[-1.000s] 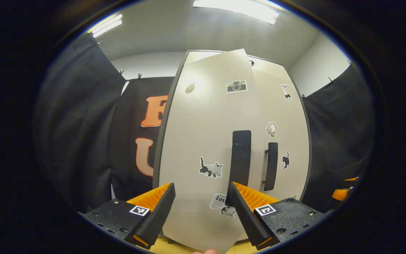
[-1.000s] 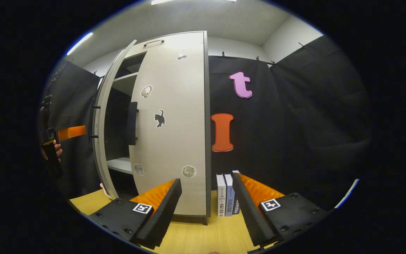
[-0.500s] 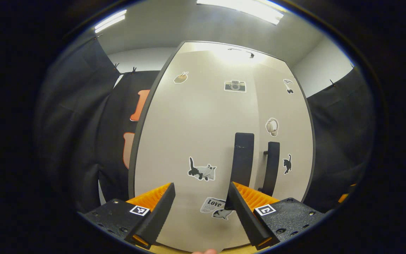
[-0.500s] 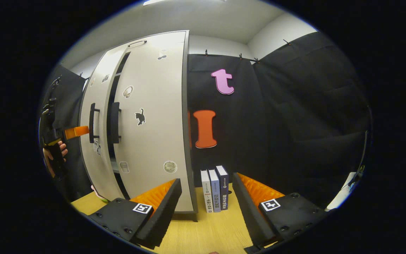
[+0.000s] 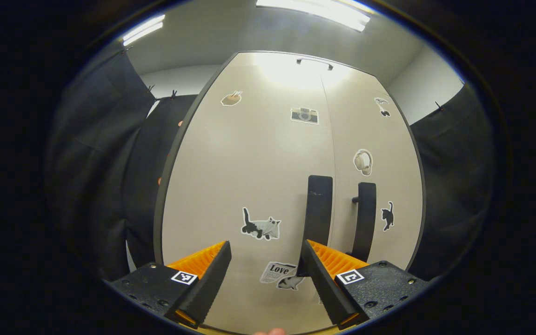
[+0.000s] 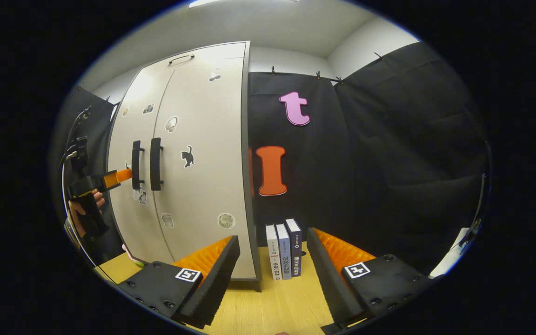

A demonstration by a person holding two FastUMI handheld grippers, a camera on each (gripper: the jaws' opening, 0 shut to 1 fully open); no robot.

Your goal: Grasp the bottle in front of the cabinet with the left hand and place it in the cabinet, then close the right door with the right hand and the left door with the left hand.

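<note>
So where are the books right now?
In the right gripper view, the three books stand upright on the wooden table, just right of the cabinet, against the black cloth wall.

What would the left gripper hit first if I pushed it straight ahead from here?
Most likely the left door of the cabinet: the left gripper points at its lower panel, open, just left of that door's handle. The right gripper view puts it close to the door, though the exact gap is unclear.

Beige cabinet (image 5: 258,163), black handles (image 5: 319,204), cat stickers (image 5: 259,226)
</note>
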